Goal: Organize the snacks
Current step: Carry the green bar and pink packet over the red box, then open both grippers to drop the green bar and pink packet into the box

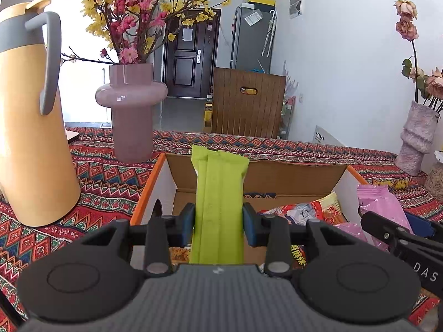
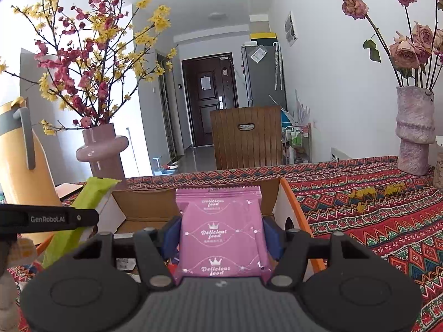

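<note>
My left gripper is shut on a long green snack packet and holds it upright over an open cardboard box with orange edges. My right gripper is shut on a pink "Delicious food" packet over the same box. The green packet also shows in the right wrist view, with the left gripper's arm across it. The pink packet and the right gripper's finger show at the right of the left wrist view. Red and orange snack packets lie inside the box.
The box sits on a red patterned tablecloth. A yellow thermos jug and a pink vase with blossom branches stand to the left. A textured vase with dried roses stands at the far right. A wooden chair back is behind the table.
</note>
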A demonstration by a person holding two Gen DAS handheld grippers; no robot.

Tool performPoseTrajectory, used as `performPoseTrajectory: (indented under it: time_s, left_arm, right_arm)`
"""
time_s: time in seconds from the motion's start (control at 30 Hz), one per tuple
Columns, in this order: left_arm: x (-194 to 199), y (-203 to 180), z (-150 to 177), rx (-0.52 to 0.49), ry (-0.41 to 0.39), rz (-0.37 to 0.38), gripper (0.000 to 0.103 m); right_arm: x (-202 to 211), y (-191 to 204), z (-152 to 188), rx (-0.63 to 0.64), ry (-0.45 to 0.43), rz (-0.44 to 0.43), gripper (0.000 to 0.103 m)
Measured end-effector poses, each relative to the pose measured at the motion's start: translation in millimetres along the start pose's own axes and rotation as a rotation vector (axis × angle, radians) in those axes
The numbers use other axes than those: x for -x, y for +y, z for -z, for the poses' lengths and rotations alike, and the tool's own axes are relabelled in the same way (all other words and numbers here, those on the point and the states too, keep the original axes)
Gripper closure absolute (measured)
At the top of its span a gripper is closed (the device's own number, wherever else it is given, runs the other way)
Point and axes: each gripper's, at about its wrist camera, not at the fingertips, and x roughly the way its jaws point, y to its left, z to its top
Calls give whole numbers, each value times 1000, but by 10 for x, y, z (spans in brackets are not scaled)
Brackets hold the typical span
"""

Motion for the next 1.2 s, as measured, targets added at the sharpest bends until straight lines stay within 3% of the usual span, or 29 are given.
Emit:
performPoseTrajectory:
  time_s: [0.17, 0.23, 0.27, 0.3, 0.37, 0.47, 0.9, 1.2]
  left_arm:
    - [52, 0, 48, -6, -6, 9, 64]
    - [103, 7, 47, 6, -21, 23, 46]
    - [132, 5, 46, 10, -38, 15, 29]
    - [167, 5, 46, 9, -59, 3, 20]
    - [226, 10, 38, 12, -86, 5, 15]
    - [290, -3, 47, 14, -119, -10, 0]
    - [329, 30, 49, 52, -145, -11, 0]
    - [622, 7, -59, 68, -171, -24, 0]
  right_arm:
    - [-1, -5, 18, 1, 10, 10, 40]
    - [19, 0, 16, 4, 6, 16, 36]
    - [32, -1, 18, 1, 2, 16, 27]
    - [48, -5, 18, -1, -3, 16, 22]
    - [74, 0, 13, -1, -14, 18, 8]
    - [107, -4, 14, -6, -30, 22, 0]
    - [136, -10, 18, -10, -41, 25, 0]
    - [166, -25, -7, -4, -48, 24, 0]
